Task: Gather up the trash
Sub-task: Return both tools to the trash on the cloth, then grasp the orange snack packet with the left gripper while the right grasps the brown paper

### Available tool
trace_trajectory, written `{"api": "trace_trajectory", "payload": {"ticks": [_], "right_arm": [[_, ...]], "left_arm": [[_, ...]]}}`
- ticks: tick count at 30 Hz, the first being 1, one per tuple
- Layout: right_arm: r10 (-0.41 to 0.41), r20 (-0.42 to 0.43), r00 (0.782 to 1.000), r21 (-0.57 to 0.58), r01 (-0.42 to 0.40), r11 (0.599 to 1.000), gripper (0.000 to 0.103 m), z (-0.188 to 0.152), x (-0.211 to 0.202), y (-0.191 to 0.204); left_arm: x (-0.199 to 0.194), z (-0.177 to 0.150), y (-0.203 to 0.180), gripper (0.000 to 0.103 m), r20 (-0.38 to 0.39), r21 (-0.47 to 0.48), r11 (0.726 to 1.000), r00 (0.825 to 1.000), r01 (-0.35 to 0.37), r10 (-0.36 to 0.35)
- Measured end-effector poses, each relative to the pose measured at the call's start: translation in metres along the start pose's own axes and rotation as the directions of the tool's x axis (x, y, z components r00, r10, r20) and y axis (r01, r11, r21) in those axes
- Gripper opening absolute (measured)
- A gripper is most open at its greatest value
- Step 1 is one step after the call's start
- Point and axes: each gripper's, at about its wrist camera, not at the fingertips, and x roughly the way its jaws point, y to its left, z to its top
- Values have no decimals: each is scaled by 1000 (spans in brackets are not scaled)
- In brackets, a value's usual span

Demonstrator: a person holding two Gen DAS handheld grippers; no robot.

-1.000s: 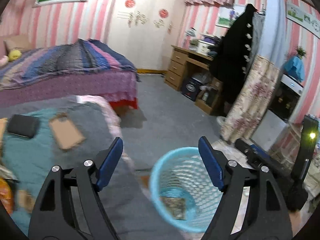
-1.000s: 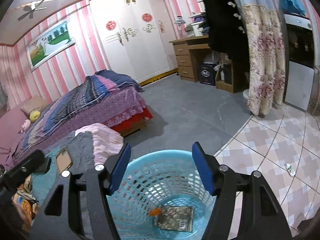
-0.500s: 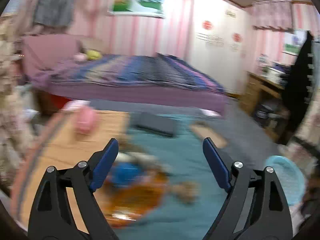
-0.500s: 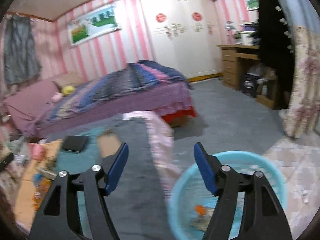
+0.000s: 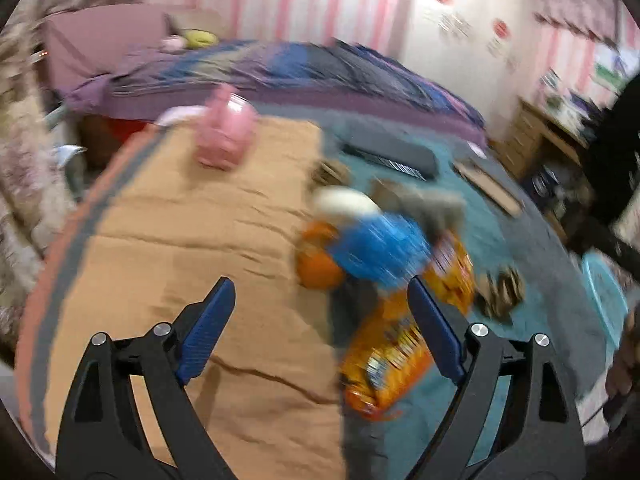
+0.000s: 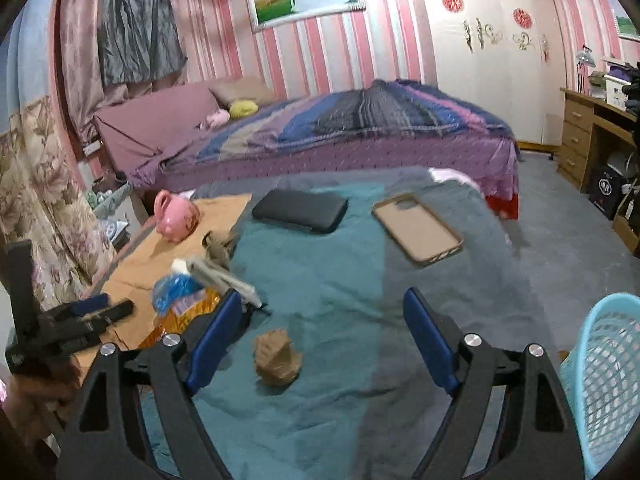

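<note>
1. The trash lay on the cloth-covered tabletop [image 6: 328, 280], teal and grey on one part and tan at its 9 o'clock side. The largest item, an orange snack bag [image 5: 388, 364], lay flat under a blue wrapper [image 5: 376, 252]. Both were judged light, thin and slippery; a pinch on a crumpled edge or corner would hold better than one on the flat face.
2. A crumpled brown paper wad [image 6: 277, 357] sat between the jaws' line of sight in the right view. It was judged light, soft and crushable, and could be taken across its middle.
3. The right gripper [image 6: 322, 336] stood with jaws wide apart, having just been opening, and nothing was between the pads. The left gripper [image 5: 320, 332] was likewise spread and empty; its view was blurred.
4. The blue mesh basket [image 6: 608, 384] stood at 3 o'clock of the tabletop, off its edge.
5. Not trash, in my judgement: a phone case [image 6: 418, 229], a dark wallet [image 6: 300, 211] and a pink pig jar [image 6: 176, 216], all toward 12 o'clock.
6. The room held a bed [image 6: 360, 132] with a striped quilt, a white wardrobe [image 6: 492, 52] and pink striped walls.
</note>
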Motion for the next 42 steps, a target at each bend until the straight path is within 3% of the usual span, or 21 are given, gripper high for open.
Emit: {"api": "trace_trajectory", "payload": {"ticks": [2, 10, 11, 12, 13, 15, 17, 18, 23, 29, 36, 38, 39, 42], "right_arm": [[12, -13, 1000, 6, -12, 1000, 81, -2, 6, 5], [22, -54, 998, -10, -23, 1000, 81, -8, 18, 20], [22, -59, 998, -12, -23, 1000, 81, -8, 19, 20], [21, -64, 998, -14, -22, 1000, 81, -8, 20, 20], [19, -72, 997, -17, -20, 1000, 81, -9, 21, 20], [15, -78, 997, -19, -16, 1000, 81, -9, 23, 19], [13, -84, 996, -18, -15, 1000, 81, -10, 24, 18], [12, -88, 996, -17, -14, 1000, 81, -11, 25, 18], [22, -110, 994, -37, -27, 999, 81, -14, 33, 26], [6, -158, 987, -54, -15, 998, 81, -20, 51, 32], [-14, -244, 970, -109, -13, 994, 80, -32, 79, 44], [-24, -288, 957, -130, -15, 991, 66, -38, 90, 46], [-23, -302, 953, -134, -18, 991, 41, -40, 94, 46], [10, -257, 966, -117, -41, 992, 37, -35, 87, 43]], "left_arm": [[13, -8, -19, 85, -35, 83, 997, 999, -5, 7], [38, -34, -55, 85, -138, 219, 976, 990, 8, 23], [35, -36, -59, 76, -129, 234, 972, 991, 5, 26], [34, -36, -60, 57, -130, 239, 971, 991, 5, 27], [31, -35, -60, 48, -143, 223, 975, 990, 18, 14], [26, -31, -56, 21, -137, 195, 981, 990, 13, 14], [14, -27, -49, 3, -123, 161, 986, 992, 35, -15], [7, -24, -45, 0, -102, 146, 989, 995, 33, -18], [-41, -8, -23, 0, 84, 44, 999, 996, -1, -3], [-46, -8, -14, 0, 105, 16, 1000, 995, -5, 3], [-70, 1, 4, 0, 225, -74, 997, 974, -16, 32], [-74, 2, 4, 0, 239, -80, 997, 971, -15, 33], [-75, 2, 4, 0, 240, -79, 997, 970, -16, 35], [-80, 3, 1, 0, 262, -80, 997, 964, -25, 45]]}}
